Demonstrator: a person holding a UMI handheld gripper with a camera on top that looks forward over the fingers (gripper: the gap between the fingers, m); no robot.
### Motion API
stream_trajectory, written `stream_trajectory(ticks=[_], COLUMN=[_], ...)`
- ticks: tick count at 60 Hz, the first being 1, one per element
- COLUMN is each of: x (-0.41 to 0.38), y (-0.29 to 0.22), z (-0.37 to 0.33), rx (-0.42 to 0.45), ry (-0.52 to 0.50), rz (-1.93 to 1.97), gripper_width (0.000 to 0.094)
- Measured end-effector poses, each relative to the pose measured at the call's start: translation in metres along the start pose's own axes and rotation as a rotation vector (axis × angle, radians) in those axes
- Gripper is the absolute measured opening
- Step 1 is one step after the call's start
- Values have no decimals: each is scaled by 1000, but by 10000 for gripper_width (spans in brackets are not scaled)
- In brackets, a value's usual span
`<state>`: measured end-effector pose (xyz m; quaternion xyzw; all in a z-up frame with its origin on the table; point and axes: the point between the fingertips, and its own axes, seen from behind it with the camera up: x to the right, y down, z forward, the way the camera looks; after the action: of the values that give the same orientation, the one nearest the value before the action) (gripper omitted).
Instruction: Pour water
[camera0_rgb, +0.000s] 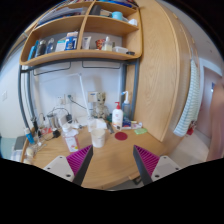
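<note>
A white cup (98, 132) stands on the wooden table (112, 158), beyond my fingers and a little left of their middle. A second clear cup (70, 137) stands to its left. My gripper (112, 165) is open and empty, with bare table between the magenta pads (146, 158). The fingers are well short of both cups. A white bottle with a red label (118, 114) stands behind the cups near the wall.
A red round coaster (121, 136) lies right of the white cup. Bottles and jars crowd the table's left end (45, 128). A wooden shelf unit (85, 35) hangs above, and a wooden cupboard side (160, 70) rises on the right.
</note>
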<state>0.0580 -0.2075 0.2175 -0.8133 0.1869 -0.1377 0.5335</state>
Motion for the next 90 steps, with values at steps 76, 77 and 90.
stream_trajectory(ticks=[76,77,90], x=[-226,-226,-236], y=[50,50,29], z=[196,197,192], rx=[259,254,102], ry=[-557,-557,-688], rz=[-85,-82,248], gripper_width=[469,469,464])
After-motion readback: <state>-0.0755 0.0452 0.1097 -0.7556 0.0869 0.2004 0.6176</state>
